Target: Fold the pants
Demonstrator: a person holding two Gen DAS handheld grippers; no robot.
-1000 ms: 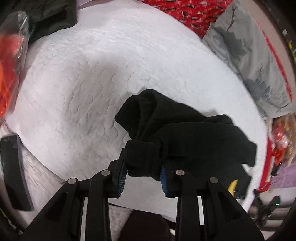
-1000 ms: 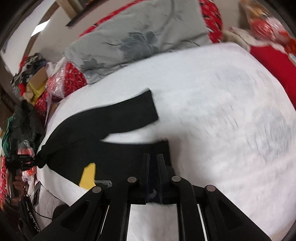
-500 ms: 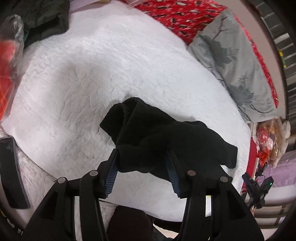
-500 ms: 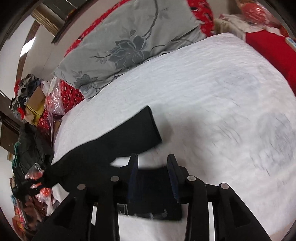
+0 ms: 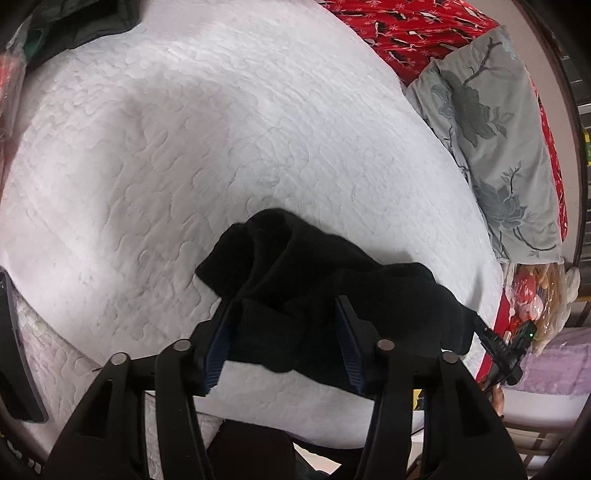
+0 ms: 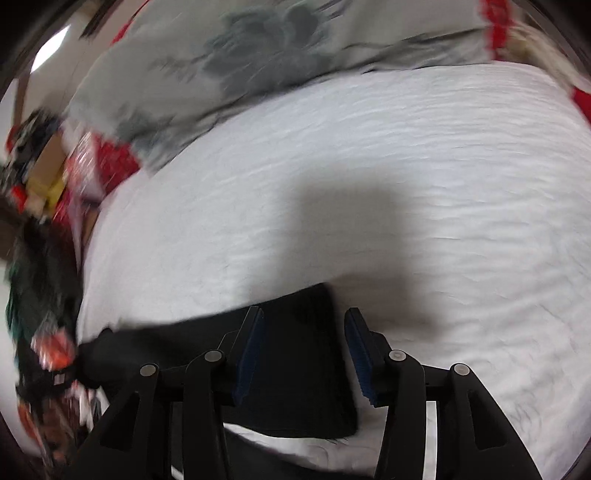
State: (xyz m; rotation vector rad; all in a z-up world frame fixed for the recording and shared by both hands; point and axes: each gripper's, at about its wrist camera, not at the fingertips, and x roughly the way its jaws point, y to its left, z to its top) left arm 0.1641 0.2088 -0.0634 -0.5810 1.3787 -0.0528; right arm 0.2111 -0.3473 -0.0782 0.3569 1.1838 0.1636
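Note:
The black pants (image 5: 332, 280) lie bunched on the white quilted bed (image 5: 184, 147). My left gripper (image 5: 282, 306) hangs over the crumpled end, its jaws opening. The cloth sits between the blue pads (image 5: 216, 343), which do not press on it. In the blurred right wrist view, a flat end of a pant leg (image 6: 295, 387) lies on the bed (image 6: 424, 184). My right gripper (image 6: 303, 312) hovers over that end with its jaws opening and the cloth lying loose beneath them.
A grey flowered pillow (image 5: 491, 122) (image 6: 221, 66) lies along the far side of the bed, on a red blanket (image 5: 406, 26). A dark garment (image 5: 74, 26) lies at the upper left corner. A flat black object (image 5: 18, 350) sits at the left edge. Clutter stands beside the bed (image 6: 40, 177).
Both grippers have let go of the pants and their jaws have spread. The right gripper has swept across the bed, so the pillow now looms closer. The left gripper shifted slightly.

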